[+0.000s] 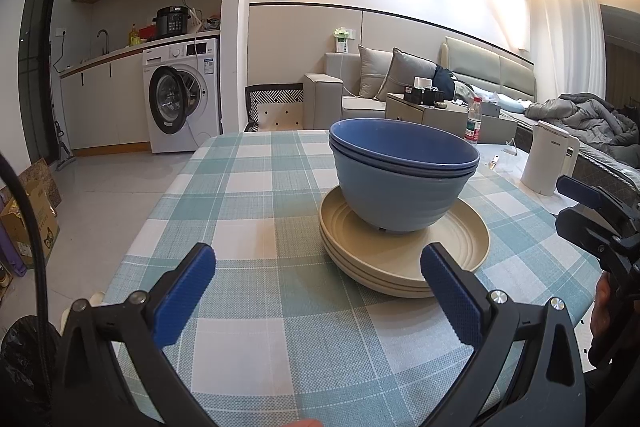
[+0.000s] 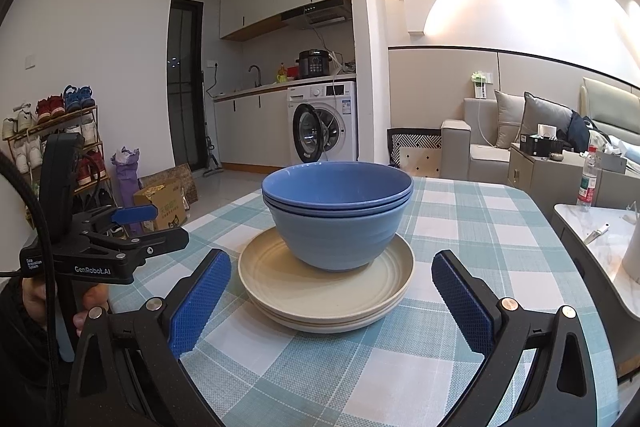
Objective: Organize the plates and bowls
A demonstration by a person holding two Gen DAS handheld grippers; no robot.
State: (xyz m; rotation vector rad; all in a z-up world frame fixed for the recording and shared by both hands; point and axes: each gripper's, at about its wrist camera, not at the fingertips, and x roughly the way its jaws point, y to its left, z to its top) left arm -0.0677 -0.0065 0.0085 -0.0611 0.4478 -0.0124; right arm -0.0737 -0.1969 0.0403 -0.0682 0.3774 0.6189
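A stack of blue bowls sits nested on a stack of beige plates on the checked tablecloth. My left gripper is open, low over the cloth, just left of and in front of the plates, with its right pad close to the plate rim. My right gripper is open too, its blue pads either side of the plate stack and a little short of it. Each gripper shows in the other's view: the right gripper at the far right, the left gripper at the far left.
A white kettle stands on a marble side table to the right, with a plastic bottle behind it. Table edges fall off left and near. A person's hand holds the left gripper's handle. Boxes and a shoe rack stand on the floor left.
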